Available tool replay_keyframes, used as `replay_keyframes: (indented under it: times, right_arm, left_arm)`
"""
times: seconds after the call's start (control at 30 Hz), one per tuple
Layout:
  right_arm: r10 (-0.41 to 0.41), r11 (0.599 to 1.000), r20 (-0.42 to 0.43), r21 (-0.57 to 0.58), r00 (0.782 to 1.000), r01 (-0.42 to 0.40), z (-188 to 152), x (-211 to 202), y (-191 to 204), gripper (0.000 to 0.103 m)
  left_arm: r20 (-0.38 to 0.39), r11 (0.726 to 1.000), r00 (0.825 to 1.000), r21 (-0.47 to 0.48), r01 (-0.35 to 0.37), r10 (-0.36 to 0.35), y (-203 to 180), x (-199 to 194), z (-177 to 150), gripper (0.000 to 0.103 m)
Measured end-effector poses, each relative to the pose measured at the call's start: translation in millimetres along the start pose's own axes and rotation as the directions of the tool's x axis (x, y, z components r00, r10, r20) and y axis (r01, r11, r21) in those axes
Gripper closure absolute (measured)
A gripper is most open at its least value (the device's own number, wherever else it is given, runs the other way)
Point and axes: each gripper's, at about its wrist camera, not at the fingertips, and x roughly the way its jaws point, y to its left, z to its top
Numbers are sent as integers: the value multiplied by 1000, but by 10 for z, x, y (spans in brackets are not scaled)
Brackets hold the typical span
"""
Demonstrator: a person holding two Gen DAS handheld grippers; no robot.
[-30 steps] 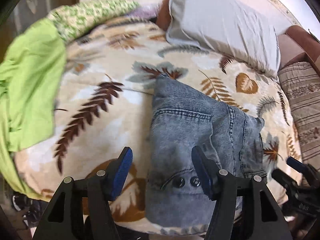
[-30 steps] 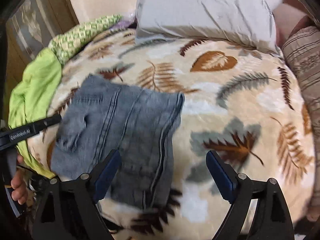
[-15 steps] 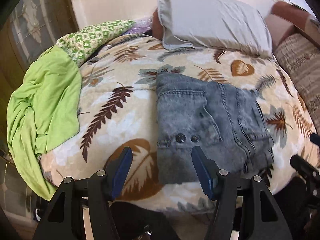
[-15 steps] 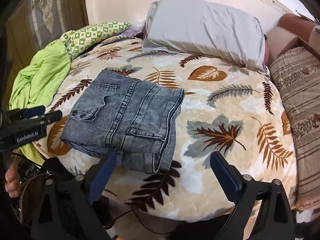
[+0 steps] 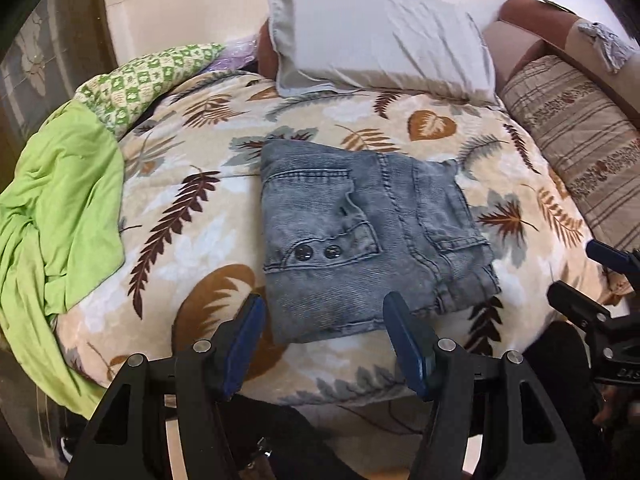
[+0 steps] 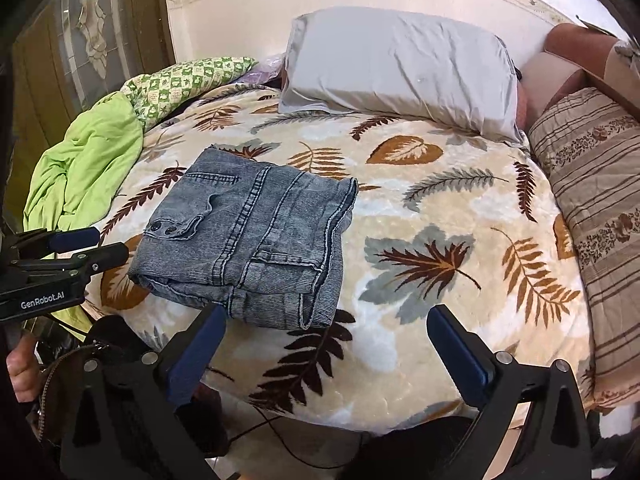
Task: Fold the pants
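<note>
Jeans [image 5: 360, 248] lie folded in a compact bundle on the leaf-print blanket [image 5: 192, 264], just ahead of both grippers and touched by neither. Left gripper [image 5: 324, 344] hangs above the bundle's near edge, jaws apart and empty. Right gripper [image 6: 326, 344] sits ahead of the bundle's near right corner; its jaws have just been opening, stand wide, and hold nothing. Beyond the jeans rests a grey pillow [image 6: 400, 68].

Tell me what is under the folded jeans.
The folded jeans lie on the leaf-print blanket, which shows all around them. Whatever lies directly beneath the denim is covered. Nothing rests on top.
</note>
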Motion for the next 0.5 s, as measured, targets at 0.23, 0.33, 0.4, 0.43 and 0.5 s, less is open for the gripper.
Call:
replay_keyframes:
  times: [0.23,0.33,0.4,0.43,0.5]
  right_arm:
    - [-2,1000,-9,-9,1000,2,-3,13,13,2]
    - [-4,1000,-17,-11,1000,4,-6,36,10,2]
    - [-5,1000,-19,-12,1000,5,-5,44,10,2]
    - [-7,1000,-19,-15,1000,6,-3,47,13,2]
    - [-9,1000,-17,-28,1000,9,-2,52,12,2]
  left_arm:
    - [24,1000,1000,25,6,-7,-46,-65,-7,41]
    - [71,999,997,40,3,-6,-84,-184,20,41]
    - [94,999,996,44,-4,-1,-128,-259,7,41]
    - [103,998,995,53,-15,10,-145,-276,3,41]
    - [103,997,994,68,-40,33,-183,-265,-30,41]
